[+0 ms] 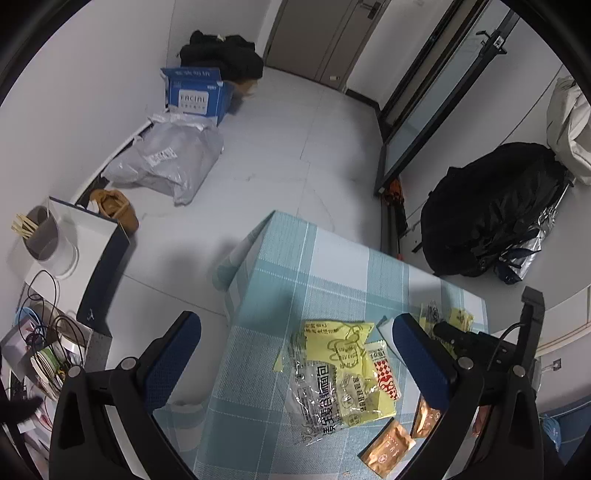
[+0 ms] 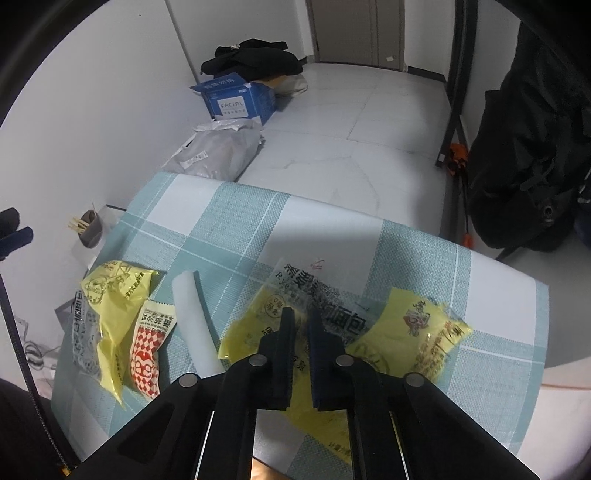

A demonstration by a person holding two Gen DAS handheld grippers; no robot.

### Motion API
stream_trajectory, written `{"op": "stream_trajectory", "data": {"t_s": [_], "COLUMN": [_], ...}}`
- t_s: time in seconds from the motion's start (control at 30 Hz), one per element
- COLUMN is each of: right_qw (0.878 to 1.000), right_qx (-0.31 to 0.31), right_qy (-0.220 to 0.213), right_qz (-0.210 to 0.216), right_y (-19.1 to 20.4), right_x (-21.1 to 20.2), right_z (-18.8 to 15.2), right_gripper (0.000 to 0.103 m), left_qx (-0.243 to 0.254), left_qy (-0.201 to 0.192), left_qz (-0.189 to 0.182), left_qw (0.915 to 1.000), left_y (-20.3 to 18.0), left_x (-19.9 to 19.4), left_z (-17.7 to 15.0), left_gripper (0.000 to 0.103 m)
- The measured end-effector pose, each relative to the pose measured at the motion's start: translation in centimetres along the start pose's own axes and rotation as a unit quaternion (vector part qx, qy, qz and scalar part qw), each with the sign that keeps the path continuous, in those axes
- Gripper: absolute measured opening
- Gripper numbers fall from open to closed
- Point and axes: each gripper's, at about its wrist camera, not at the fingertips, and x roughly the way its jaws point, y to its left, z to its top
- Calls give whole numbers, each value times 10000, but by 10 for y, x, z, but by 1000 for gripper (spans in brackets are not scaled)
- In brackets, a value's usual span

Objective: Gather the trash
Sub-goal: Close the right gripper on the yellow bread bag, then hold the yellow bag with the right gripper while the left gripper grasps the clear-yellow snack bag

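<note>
Floor [image 1: 295, 140]: pale grey tiles, glossy
Walls [image 1: 92, 92]: plain white
Door [image 1: 325, 33]: beige, closed, far end
Table [image 2: 332, 229]: covered in teal and white checked cloth
Along left wall: blue carton [image 1: 197, 94], grey plastic bag [image 1: 170, 158], dark clothes heap [image 1: 225, 53]
Right side: black backpack [image 1: 491, 210] near dark metal frame [image 1: 436, 96]

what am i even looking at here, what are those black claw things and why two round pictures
Each black claw is a hand-held two-finger gripper; a person carries one in each hand, with a fisheye camera looking along the fingers. One picture is from each.

The left gripper hangs open over a table with a checked cloth, holding nothing.

The right gripper is shut on a clear and yellow bread wrapper.

Also on the cloth: another yellow wrapper, a red-checked sachet, a white foam strip and brown sachets.
</note>
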Motion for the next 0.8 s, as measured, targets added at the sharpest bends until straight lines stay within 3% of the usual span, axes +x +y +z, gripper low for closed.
{"op": "stream_trajectory", "data": {"t_s": [0.2,0.3,0.53,0.8], "right_qw": [9999,9998,9991,9979], "right_qx": [53,134,138,213], "right_qy": [-88,-158,-326,-537], "right_qz": [42,78,230,280], "right_y": [-2,-5,-5,-10], "right_x": [-6,-11,-24,-39], "right_z": [4,5,7,10], "right_gripper": [1,1,1,1], "left_qx": [-13,35,321,744], "left_qy": [666,1184,1432,1641], "left_qz": [-231,-266,-311,-81], "left_qw": [9975,9926,9887,9836], "left_y": [1,-1,-12,-25], "left_x": [23,39,47,61], "left_z": [-10,-20,-30,-38], "left_gripper": [102,101,100,76]}}
